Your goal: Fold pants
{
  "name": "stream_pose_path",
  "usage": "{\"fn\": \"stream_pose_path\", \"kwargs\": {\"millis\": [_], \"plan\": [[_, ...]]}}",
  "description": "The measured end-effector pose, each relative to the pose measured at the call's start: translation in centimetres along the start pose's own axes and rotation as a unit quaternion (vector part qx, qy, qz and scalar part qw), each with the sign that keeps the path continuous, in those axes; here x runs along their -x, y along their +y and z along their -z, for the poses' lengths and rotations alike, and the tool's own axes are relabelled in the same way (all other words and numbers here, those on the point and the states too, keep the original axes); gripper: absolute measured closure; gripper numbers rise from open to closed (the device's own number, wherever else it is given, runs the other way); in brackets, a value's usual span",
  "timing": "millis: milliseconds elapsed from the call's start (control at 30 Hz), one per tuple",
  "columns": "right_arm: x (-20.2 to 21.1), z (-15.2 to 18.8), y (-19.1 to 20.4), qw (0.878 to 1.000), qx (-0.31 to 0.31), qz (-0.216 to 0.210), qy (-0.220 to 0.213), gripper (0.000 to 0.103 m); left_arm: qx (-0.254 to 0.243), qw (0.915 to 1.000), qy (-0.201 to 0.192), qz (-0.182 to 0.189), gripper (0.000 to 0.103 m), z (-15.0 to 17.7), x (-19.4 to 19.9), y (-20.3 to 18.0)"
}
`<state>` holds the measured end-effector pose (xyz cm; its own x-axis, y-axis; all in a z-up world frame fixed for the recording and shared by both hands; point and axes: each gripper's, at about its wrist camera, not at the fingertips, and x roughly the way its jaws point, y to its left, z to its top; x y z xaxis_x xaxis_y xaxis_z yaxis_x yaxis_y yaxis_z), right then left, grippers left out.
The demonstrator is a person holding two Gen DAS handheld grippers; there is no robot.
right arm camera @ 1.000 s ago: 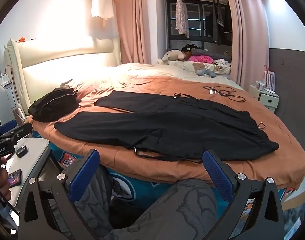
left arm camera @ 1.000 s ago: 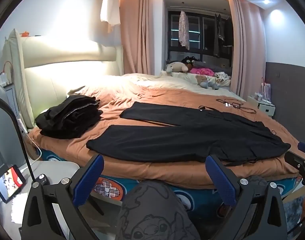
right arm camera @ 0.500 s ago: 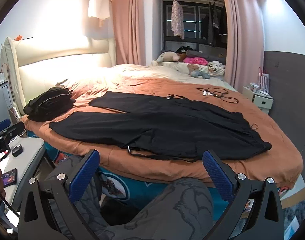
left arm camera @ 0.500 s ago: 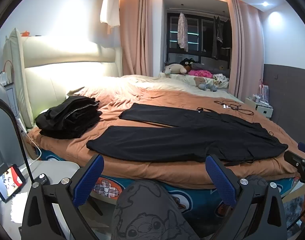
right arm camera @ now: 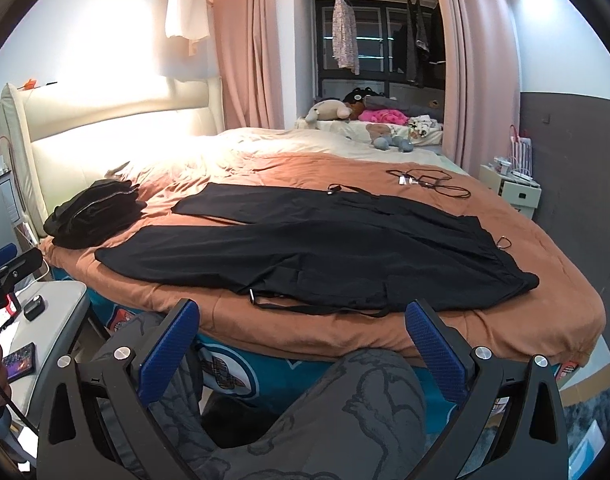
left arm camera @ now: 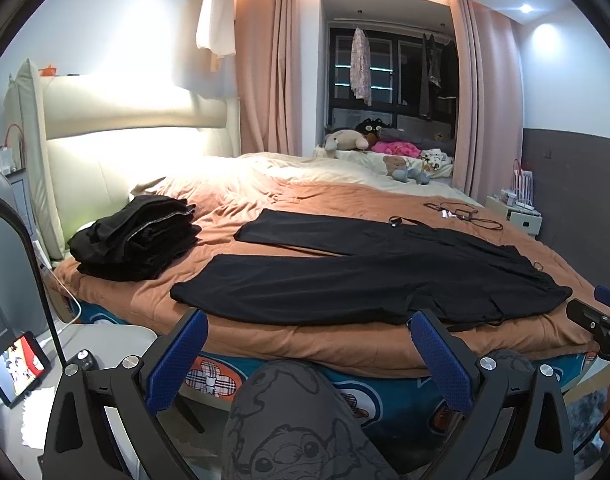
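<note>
Nearest the cameras, the left gripper (left arm camera: 307, 344) and right gripper (right arm camera: 301, 334) hang with jaws spread wide and empty above the person's printed knee (left arm camera: 289, 412). Over the past second both views have drifted only slightly, bringing the bed a little lower in frame; nothing has been grasped. Beyond, the black pants (right arm camera: 317, 252) lie flat and unfolded on the orange duvet (right arm camera: 465, 332), legs splayed toward the headboard, waistband at right, a strap (right arm camera: 317, 309) trailing near the edge. A folded black pile (left arm camera: 135, 236) sits farther left. Folding appears not yet begun.
</note>
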<state>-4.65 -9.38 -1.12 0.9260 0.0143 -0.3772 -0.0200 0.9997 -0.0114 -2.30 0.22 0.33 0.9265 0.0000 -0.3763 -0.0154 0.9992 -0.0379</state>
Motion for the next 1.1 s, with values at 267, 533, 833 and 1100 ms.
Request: {"fn": "stream_pose_path", "kwargs": {"millis": [267,533,833,1100], "plan": [[0.31,0.09,-0.35,1.000,-0.004,-0.003,-0.011,0.000,-0.001,1.0000,-0.002,-0.001,0.000,-0.10,0.17,0.13],[0.27,0.31,-0.25,1.000,0.005,0.001,-0.007,0.000,-0.002,1.0000,-0.003,0.000,0.000,-0.20,0.30,0.10],[0.24,0.16,-0.32,1.000,0.005,0.003,0.001,0.000,-0.001,1.0000,-0.003,-0.001,0.000,-0.06,0.40,-0.08],[0.47,0.16,-0.35,1.000,0.004,0.004,0.002,0.000,-0.001,1.0000,-0.003,0.000,0.000,-0.01,0.40,-0.13]]}}
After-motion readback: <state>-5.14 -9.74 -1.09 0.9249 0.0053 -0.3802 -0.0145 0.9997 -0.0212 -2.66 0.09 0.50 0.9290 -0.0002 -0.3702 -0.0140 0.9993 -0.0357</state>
